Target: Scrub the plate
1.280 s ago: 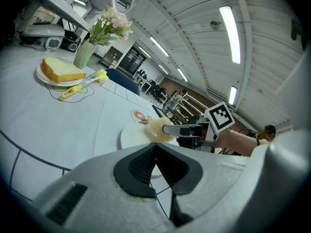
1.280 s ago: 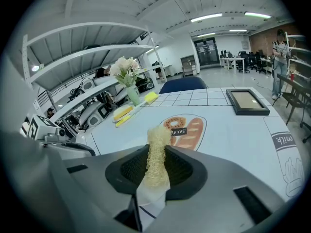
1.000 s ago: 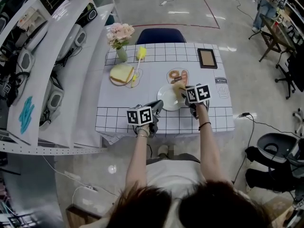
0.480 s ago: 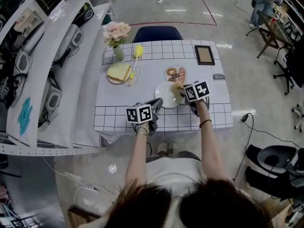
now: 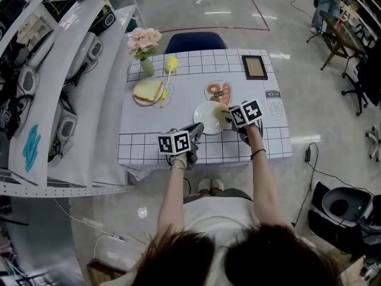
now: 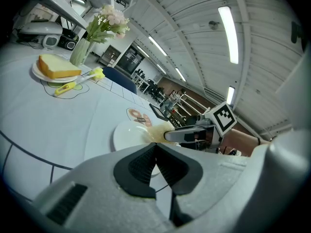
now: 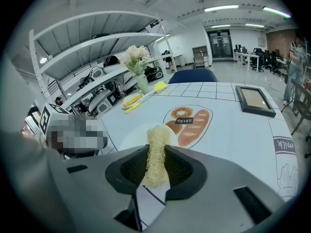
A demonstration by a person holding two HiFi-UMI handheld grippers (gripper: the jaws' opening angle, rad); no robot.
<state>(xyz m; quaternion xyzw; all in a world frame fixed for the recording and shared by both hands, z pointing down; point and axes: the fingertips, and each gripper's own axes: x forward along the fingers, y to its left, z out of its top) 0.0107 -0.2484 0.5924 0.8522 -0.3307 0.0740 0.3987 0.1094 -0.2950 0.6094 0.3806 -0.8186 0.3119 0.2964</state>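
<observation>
My right hand-held gripper [image 7: 156, 160] pinches a pale yellow mesh scourer [image 7: 157, 139] between its jaws, and the pad stands up past the jaw tips. In the head view this hand-held gripper [image 5: 228, 117] reaches in from the right and holds the scourer [image 5: 222, 112] over the right part of a round white plate [image 5: 206, 118]. The plate lies on a white counter [image 5: 178, 109] with a grid border, toward the edge nearest me. My left hand-held gripper [image 6: 155, 152] has its jaws pressed together with nothing between them; it hovers just beside the plate's [image 6: 127, 134] near left rim. Farther back on the counter are a slice of bread [image 5: 149, 90] on a small dish, a yellow brush [image 5: 171, 65], a vase of pink flowers [image 5: 144, 43], a bread-print mat [image 5: 219, 92] and a picture frame [image 5: 254, 67]
</observation>
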